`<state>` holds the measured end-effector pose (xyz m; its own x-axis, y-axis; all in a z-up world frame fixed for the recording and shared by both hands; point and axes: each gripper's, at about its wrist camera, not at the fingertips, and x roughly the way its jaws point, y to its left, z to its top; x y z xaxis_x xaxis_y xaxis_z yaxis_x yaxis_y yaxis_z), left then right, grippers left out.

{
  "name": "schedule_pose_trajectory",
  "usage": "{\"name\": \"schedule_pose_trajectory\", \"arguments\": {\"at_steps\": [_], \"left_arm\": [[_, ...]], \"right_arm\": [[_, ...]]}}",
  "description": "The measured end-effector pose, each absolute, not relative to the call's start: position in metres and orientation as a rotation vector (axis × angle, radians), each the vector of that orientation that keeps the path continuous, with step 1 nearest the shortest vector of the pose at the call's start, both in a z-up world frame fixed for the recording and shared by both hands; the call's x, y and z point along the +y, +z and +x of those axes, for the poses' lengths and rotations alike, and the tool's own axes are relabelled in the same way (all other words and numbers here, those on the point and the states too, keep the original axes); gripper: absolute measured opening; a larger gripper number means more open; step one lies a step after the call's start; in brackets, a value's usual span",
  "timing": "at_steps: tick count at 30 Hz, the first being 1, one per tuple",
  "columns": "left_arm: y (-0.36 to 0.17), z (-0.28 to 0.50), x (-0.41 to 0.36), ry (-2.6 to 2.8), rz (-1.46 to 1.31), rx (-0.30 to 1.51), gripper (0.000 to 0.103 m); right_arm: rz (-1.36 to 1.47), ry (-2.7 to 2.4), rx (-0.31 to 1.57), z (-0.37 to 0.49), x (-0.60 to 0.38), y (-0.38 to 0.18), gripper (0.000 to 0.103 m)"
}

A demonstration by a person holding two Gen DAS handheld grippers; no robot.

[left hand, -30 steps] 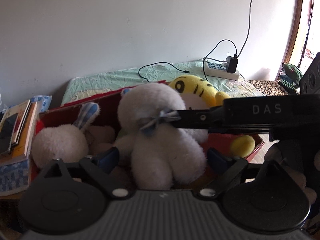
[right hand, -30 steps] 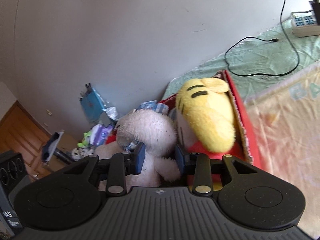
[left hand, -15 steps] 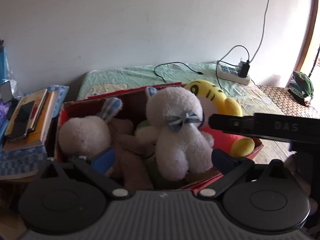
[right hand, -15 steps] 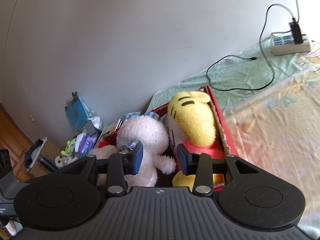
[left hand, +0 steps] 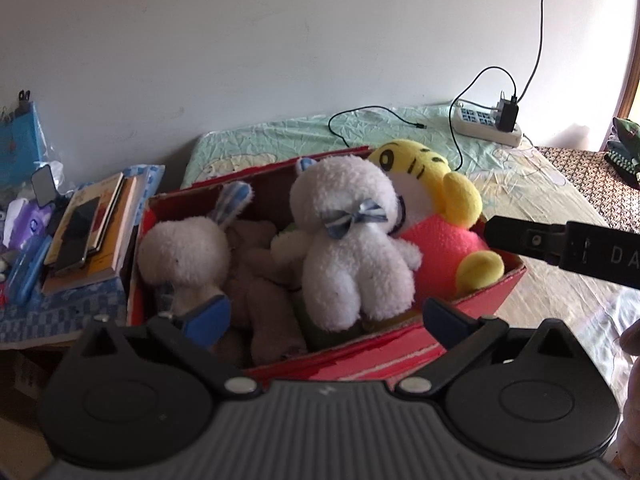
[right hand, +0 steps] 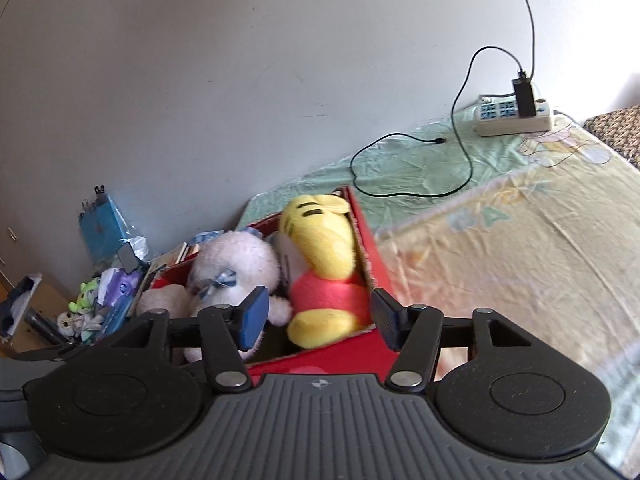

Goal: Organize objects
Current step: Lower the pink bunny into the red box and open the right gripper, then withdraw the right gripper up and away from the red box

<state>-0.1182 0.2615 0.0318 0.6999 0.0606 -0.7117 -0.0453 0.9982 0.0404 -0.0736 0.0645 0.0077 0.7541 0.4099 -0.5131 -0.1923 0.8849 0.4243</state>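
A red cardboard box [left hand: 400, 354] sits on the bed, full of plush toys. A white plush with a blue bow [left hand: 352, 240] stands in the middle, a white rabbit [left hand: 184, 252] at the left, a yellow tiger in a pink shirt [left hand: 432, 216] at the right. My left gripper [left hand: 326, 316] is open and empty, drawn back over the box's near edge. My right gripper [right hand: 318, 316] is open and empty in front of the tiger [right hand: 324, 276] and the white plush [right hand: 236, 268]. Its finger also shows at the right of the left wrist view [left hand: 560, 242].
Books and a phone [left hand: 88, 232] are stacked left of the box. A power strip with charger [right hand: 516, 116] and a black cable [right hand: 400, 176] lie on the bed by the wall. Small toys and clutter [right hand: 96, 300] lie on the floor at the left.
Both grippers have pulled back from the box. The right gripper has opened wide and let go of the white plush, which now stands in the box.
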Motion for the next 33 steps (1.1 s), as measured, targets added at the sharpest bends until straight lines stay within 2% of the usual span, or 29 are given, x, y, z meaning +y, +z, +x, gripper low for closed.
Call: {"name": "schedule_pose_trajectory", "arguments": {"at_steps": [13, 33], "left_arm": [[0.024, -0.126, 0.196, 0.155, 0.013, 0.869, 0.102], [-0.004, -0.111, 0.079, 0.189, 0.066, 0.971, 0.102]], "right_arm": [[0.245, 0.267, 0.66, -0.087, 0.008, 0.008, 0.075], [0.147, 0.163, 0.773, -0.08, -0.069, -0.012, 0.082]]}}
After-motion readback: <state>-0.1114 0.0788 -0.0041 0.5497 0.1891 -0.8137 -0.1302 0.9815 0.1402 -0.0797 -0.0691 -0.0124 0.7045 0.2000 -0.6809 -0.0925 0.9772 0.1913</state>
